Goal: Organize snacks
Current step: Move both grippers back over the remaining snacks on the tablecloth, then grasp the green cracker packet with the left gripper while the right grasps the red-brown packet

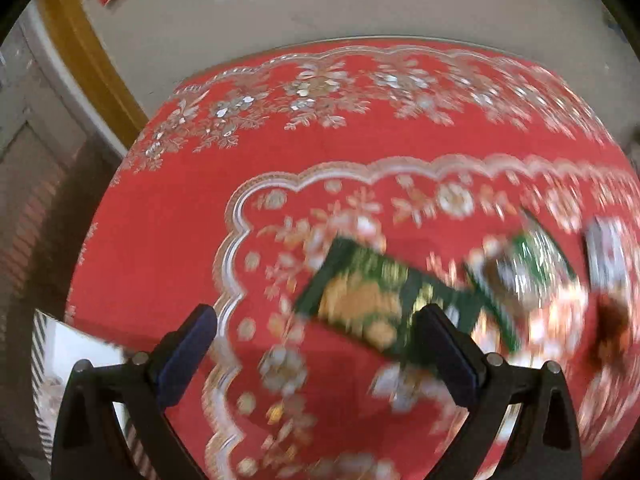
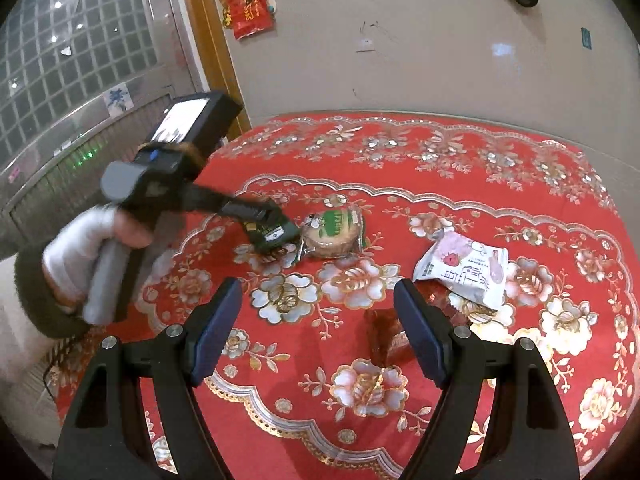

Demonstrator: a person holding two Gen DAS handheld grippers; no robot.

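A dark green snack packet (image 1: 360, 300) lies flat on the red flowered tablecloth (image 1: 168, 248), blurred in the left wrist view. My left gripper (image 1: 318, 312) hangs open just over its near end, the right finger (image 1: 444, 352) overlapping the packet. The right wrist view shows that gripper (image 2: 272, 220) down at the same packet (image 2: 280, 236). Beside it lie a round biscuit in a green wrapper (image 2: 332, 232), a white and pink pouch (image 2: 464, 272) and a reddish-brown sweet (image 2: 384, 340). My right gripper (image 2: 318, 285) stands open above the cloth, its right finger beside the sweet, nothing between the pads.
A gloved hand (image 2: 88, 248) with a dark fuzzy cuff holds the left gripper at the table's left side. The table's far edge meets a beige wall (image 2: 400, 60) with a wooden door frame (image 2: 208, 40). A white striped object (image 1: 76, 344) sits beyond the table's left edge.
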